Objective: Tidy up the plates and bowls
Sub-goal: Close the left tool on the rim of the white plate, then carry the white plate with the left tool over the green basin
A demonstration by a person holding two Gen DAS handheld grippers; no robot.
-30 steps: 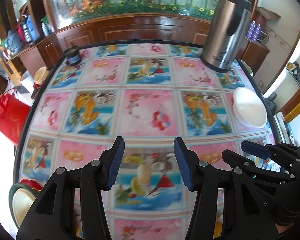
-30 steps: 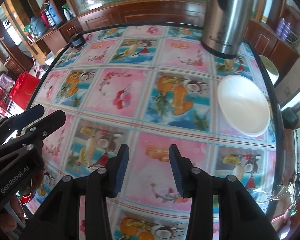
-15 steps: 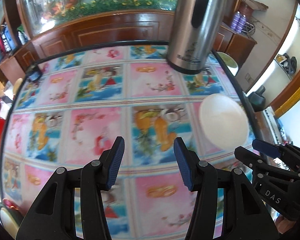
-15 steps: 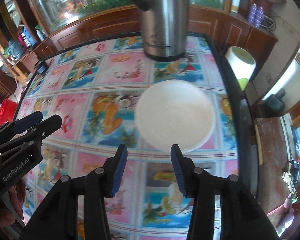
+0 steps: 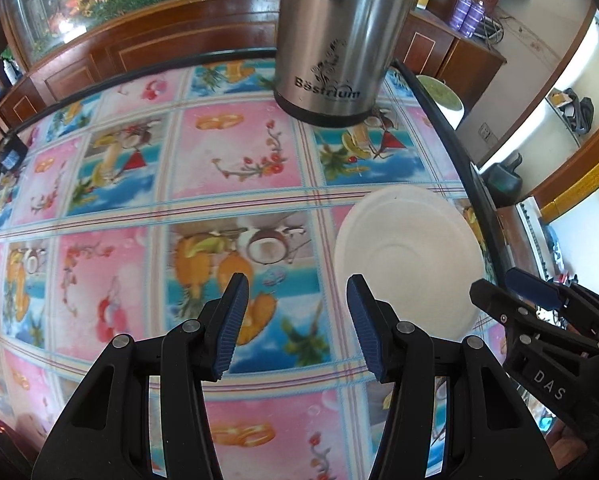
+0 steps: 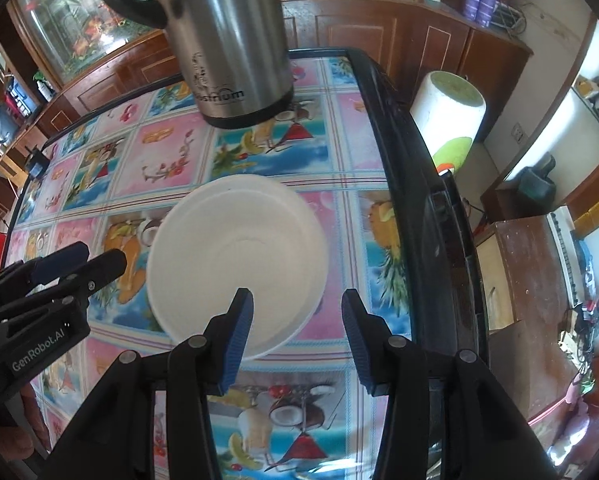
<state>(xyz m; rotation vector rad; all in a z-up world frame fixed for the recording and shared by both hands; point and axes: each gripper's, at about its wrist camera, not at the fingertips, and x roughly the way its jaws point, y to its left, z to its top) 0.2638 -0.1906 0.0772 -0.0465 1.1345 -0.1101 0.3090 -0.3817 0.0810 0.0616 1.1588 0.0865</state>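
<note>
A white plate [image 6: 235, 256] lies flat near the right edge of a desk [image 5: 235, 152] covered in a fruit-print cloth, just in front of a steel thermos jug [image 6: 227, 40]. The right claw [image 6: 297, 338] hangs above the plate's near rim, jaws apart and empty, seemingly lined up to pinch it. The left claw [image 5: 297, 326] hovers beside the plate, also open and empty.

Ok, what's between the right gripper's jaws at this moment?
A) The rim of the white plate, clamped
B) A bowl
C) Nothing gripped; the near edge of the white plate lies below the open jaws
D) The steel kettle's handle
C: the right gripper is open, and the white plate lies flat on the tablecloth beneath it, unclamped.
</note>
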